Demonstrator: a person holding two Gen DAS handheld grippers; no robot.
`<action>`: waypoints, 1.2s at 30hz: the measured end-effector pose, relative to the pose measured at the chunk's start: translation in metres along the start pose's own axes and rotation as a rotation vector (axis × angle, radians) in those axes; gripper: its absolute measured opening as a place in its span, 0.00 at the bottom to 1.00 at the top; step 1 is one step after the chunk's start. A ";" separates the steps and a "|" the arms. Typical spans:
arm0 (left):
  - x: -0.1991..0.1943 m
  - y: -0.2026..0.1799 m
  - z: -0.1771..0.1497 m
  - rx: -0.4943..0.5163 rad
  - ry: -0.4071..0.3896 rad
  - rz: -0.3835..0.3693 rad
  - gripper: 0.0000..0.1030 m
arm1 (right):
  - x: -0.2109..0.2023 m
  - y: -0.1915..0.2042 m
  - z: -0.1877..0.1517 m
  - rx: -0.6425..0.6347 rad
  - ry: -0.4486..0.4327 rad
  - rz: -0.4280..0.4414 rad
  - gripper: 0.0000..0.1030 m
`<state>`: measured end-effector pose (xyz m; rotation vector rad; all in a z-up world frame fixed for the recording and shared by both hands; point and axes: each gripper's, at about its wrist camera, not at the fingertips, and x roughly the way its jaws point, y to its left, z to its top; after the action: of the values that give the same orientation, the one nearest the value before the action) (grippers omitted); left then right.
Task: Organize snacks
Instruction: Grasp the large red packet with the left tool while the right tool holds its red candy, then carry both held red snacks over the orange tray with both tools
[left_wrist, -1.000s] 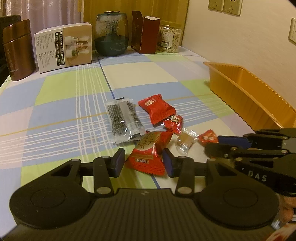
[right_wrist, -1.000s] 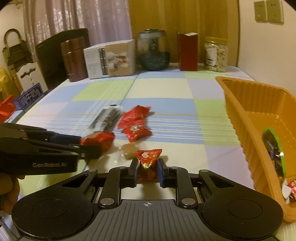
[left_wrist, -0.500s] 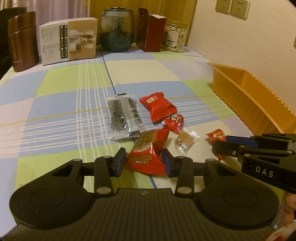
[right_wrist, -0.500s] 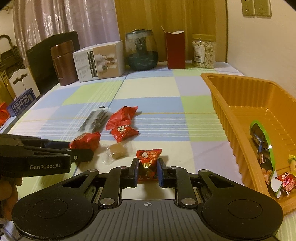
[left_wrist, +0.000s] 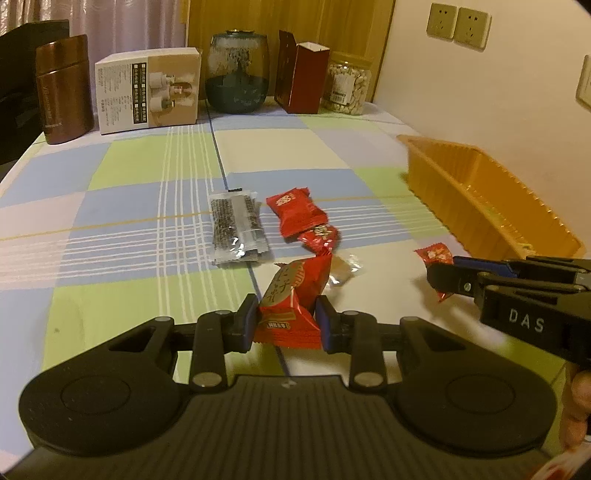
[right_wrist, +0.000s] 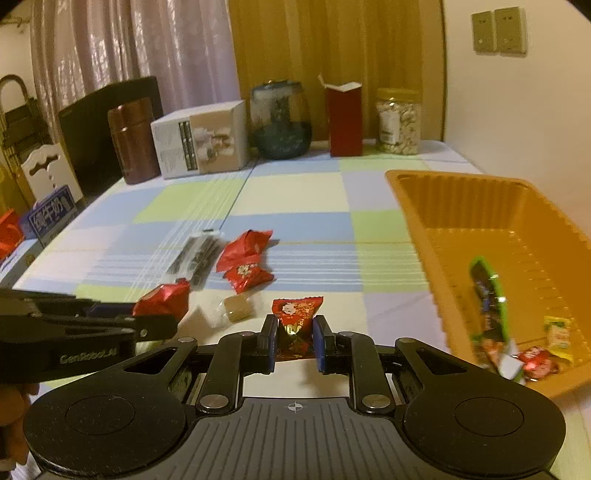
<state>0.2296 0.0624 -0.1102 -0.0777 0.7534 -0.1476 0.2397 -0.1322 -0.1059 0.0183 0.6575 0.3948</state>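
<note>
Left wrist view: left gripper (left_wrist: 286, 323) clamped on a red snack packet (left_wrist: 290, 306), jaws just closed in from a wider spread onto its two sides, pads now pressing the wrapper. Packet tilted up between the jaws, seemingly clear of the checked tablecloth (left_wrist: 122, 206), where a second ago it lay flat among the others. Further right, right gripper (left_wrist: 439, 278) pinched narrow on a small red candy (left_wrist: 435, 254), no longer down at the cloth but carried nearer the orange tray (left_wrist: 480, 192).

Right wrist view: same small red candy (right_wrist: 297, 317) upright between the pads, jaws tight on it as before. Orange tray (right_wrist: 417, 184) now larger and closer at right, with a green-edged packet (right_wrist: 487, 291) and several small sweets already inside near its close end.

Left behind on the cloth: a dark seed bar (left_wrist: 236, 229), a bigger red packet (left_wrist: 295, 210), a small red sweet (left_wrist: 321, 236) and a clear-wrapped brown candy (left_wrist: 341, 271), all close together, well apart from the tray.

Meaning for the task: both picks apparently secured at once, so two more snacks ready for the tray. Next likely a swing rightward over the rim and a release; four pieces to fetch afterwards. Some risk of the larger packet slipping, held only by its lower end.
</note>
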 end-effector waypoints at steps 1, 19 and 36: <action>-0.004 -0.002 -0.001 -0.003 -0.001 0.001 0.29 | -0.004 -0.001 0.000 0.006 -0.003 -0.002 0.20; -0.075 -0.055 -0.016 -0.071 -0.027 -0.012 0.29 | -0.093 -0.014 -0.027 0.016 -0.074 -0.036 0.20; -0.093 -0.086 -0.005 -0.048 -0.064 -0.051 0.29 | -0.135 -0.041 -0.024 0.082 -0.148 -0.080 0.20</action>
<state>0.1505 -0.0077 -0.0401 -0.1471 0.6917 -0.1743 0.1429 -0.2214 -0.0506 0.0976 0.5261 0.2859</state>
